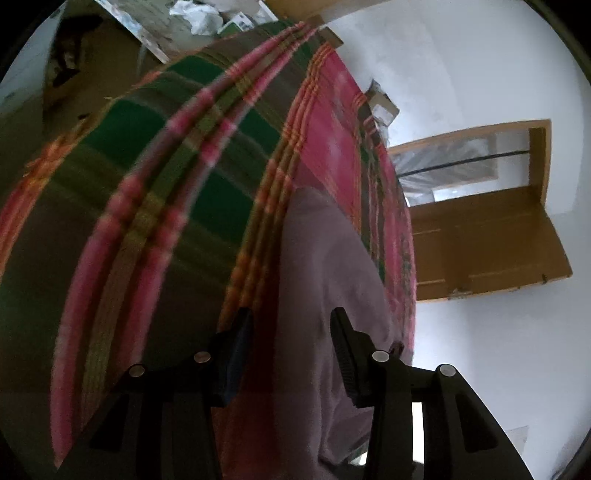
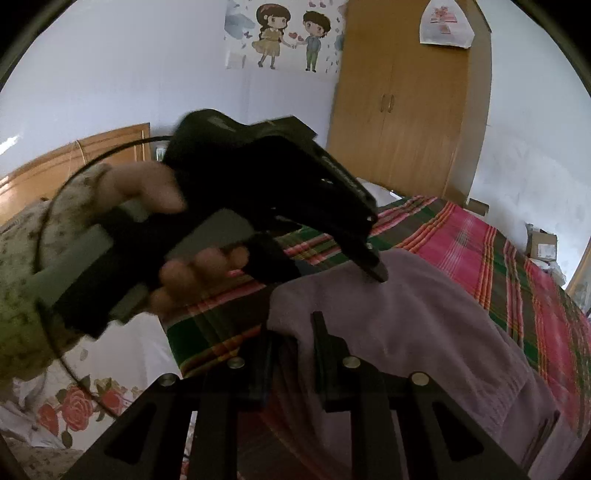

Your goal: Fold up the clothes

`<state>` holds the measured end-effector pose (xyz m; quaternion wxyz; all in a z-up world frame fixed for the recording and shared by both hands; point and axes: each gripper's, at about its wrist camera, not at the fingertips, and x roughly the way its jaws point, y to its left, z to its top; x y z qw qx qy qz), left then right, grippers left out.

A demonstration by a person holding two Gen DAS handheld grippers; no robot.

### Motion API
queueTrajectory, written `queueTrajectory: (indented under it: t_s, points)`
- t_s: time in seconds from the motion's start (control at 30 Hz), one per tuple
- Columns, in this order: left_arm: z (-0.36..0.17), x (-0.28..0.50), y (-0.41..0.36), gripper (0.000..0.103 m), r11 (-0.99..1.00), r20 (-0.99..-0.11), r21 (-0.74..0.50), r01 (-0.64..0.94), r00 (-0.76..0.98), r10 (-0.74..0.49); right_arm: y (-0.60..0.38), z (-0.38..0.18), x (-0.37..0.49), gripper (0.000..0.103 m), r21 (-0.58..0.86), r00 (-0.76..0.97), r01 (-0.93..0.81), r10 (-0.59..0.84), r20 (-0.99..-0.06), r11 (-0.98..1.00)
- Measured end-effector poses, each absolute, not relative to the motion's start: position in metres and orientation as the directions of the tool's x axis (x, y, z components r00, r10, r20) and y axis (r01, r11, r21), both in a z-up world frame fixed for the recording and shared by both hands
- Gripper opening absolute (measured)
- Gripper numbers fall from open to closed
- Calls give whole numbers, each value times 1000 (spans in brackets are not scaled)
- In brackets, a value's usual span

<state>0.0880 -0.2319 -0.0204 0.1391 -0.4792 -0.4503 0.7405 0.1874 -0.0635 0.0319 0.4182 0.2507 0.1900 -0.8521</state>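
Observation:
A mauve garment (image 2: 406, 325) lies spread on a bed covered by a plaid blanket (image 2: 480, 243) of pink, green and brown. My right gripper (image 2: 293, 343) is at the garment's near left corner. It is open, and the corner's edge lies between its fingers. A hand (image 2: 147, 188) holds my left gripper (image 2: 376, 271), whose tips rest on the garment's far edge. In the left wrist view the left gripper (image 1: 291, 328) stands open over the same mauve garment (image 1: 317, 280), with cloth showing between its fingers and the plaid blanket (image 1: 166, 192) beyond it.
A wooden wardrobe (image 2: 399, 110) stands behind the bed, with a cartoon poster (image 2: 288, 33) on the wall. Cardboard boxes (image 2: 541, 245) sit at the far right. A floral sheet (image 2: 74, 402) shows at lower left. A wooden door (image 1: 480, 240) is open beside the bed.

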Motion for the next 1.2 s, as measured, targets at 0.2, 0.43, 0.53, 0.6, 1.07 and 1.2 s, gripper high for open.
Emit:
queueTrajectory:
  t_s: [0.2, 0.43, 0.53, 0.6, 1.07, 1.2]
  points:
    - [-16, 65, -218, 43, -568, -578, -804, 176, -458, 675, -53, 40, 191, 19, -87, -513, 815, -644, -567, -573]
    - [-6, 55, -209, 32, -592, -584, -794, 139, -442, 681, -45, 47, 193, 19, -81, -524, 807, -647, -554, -584]
    - [1, 54, -210, 15, -602, -586, -788, 126, -450, 673, -40, 53, 197, 19, -82, -535, 803, -652, -538, -590]
    - [6, 54, -210, 15, -595, -580, -793, 129, -456, 675, -37, 57, 199, 19, -81, -539, 801, -656, -528, -593]
    - [67, 56, -191, 11, -610, -535, -791, 46, -536, 654, -13, 97, 201, 19, 13, -526, 806, -727, -441, -591]
    - [66, 58, -191, 11, -620, -549, -782, 62, -541, 638, -7, 96, 198, 19, 73, -495, 811, -748, -442, -580]
